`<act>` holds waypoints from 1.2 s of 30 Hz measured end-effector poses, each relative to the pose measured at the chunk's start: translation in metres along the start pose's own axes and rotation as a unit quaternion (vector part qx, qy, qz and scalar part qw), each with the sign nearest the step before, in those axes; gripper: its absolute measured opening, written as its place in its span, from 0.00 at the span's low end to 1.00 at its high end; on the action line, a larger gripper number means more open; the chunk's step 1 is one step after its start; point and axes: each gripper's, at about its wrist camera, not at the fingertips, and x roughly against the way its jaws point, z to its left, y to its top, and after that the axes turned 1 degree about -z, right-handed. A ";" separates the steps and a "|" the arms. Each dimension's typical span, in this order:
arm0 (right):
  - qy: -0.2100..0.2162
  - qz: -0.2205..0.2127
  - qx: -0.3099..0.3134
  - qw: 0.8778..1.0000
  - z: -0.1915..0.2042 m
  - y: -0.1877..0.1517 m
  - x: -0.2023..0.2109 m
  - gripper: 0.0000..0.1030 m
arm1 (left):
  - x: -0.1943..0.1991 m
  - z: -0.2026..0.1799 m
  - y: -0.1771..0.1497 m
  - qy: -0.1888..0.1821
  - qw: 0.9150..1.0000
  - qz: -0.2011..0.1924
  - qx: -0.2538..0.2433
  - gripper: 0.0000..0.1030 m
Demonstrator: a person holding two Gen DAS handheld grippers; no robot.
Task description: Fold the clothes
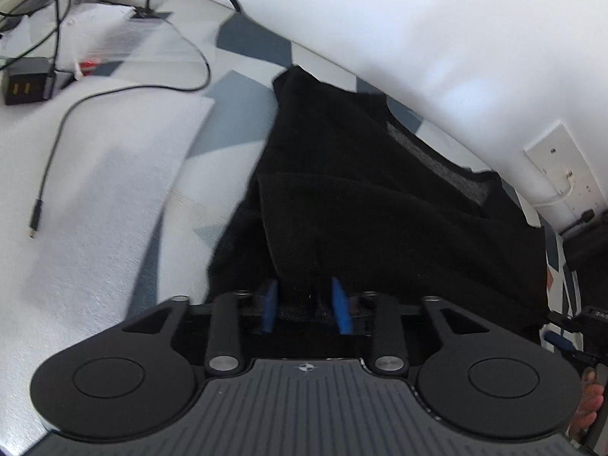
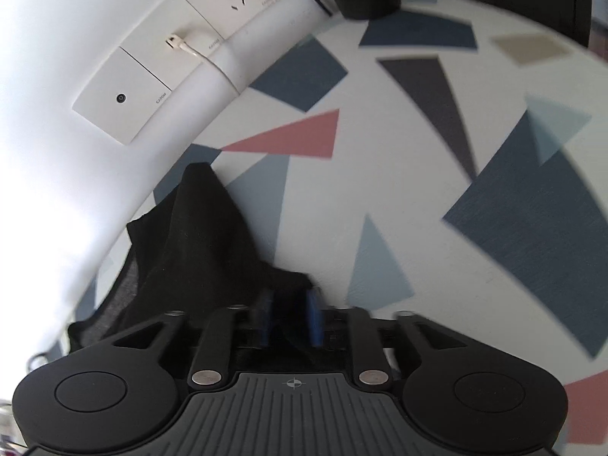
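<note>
Shirt (image 1: pixel 361 190), black, lies on the patterned table (image 2: pixel 418 190); left claw (image 1: pixel 306 309) and right claw (image 2: pixel 290 317) stand partly apart, cloth between their fingers.

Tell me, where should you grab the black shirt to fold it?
Probably by the near hem of the black shirt, one gripper toward each corner, coming from above. It lies mostly flat with its neck toward the wall, so that edge lifts over cleanly.

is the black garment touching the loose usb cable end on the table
Apart. In the left wrist view the black garment lies well to the right of the cable end, with a wide stretch of the light tablecloth bare between them.
</note>
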 end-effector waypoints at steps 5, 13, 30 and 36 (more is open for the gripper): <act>0.000 -0.040 0.023 0.999 0.010 -0.003 0.020 0.31 | 0.011 -0.001 0.019 0.002 0.999 -0.043 -0.019 0.40; 0.025 -0.039 0.032 0.998 0.022 -0.001 0.021 0.32 | -0.025 -0.013 0.048 0.049 0.996 -0.045 -0.058 0.40; 0.010 -0.044 0.137 0.989 0.085 0.036 -0.043 0.43 | 0.004 -0.038 0.042 0.022 0.985 -0.097 -0.141 0.01; -0.062 -0.052 0.275 0.958 0.124 0.026 -0.079 0.40 | 0.005 -0.037 0.043 0.021 0.986 -0.103 -0.126 0.01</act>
